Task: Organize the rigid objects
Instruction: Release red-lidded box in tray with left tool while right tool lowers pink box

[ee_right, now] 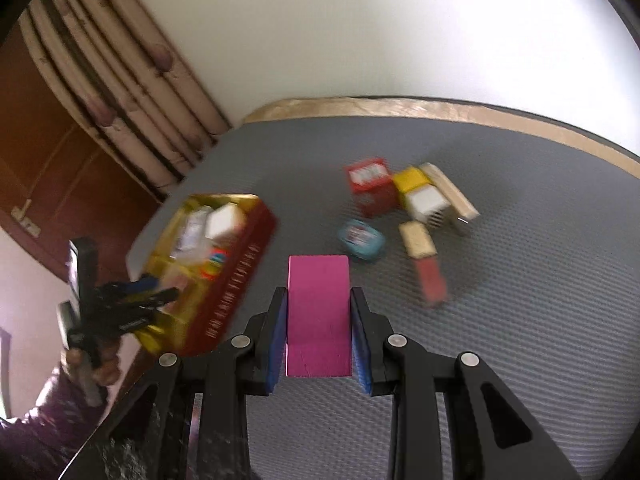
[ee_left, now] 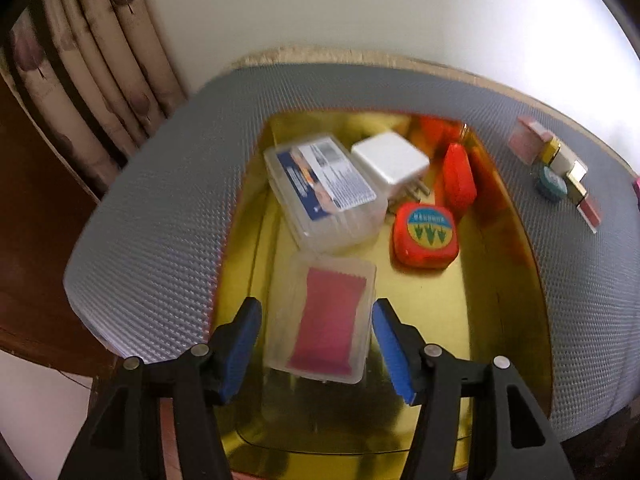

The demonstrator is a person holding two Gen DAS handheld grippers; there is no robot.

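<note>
My left hand-held gripper: spread open over the gold-lined box, blue pads to either side of a clear case with a red insert, not pressing it.
My right hand-held gripper: closed on a magenta block, held above the grey mat on the tabletop.
Box contents, nearest first: the clear case at the front; behind it a larger clear case with a printed label; to its right a round-cornered red tin; farther back a white plug adapter and a red piece standing on edge.
Box from the right wrist view: red outside, well to the left of the magenta block.
Loose items on the mat, farther off: a teal tin, a red box, a yellow-and-white block, a tan slab, a pink bottle with a gold cap.
Beyond: pale wall, patterned curtain.
</note>
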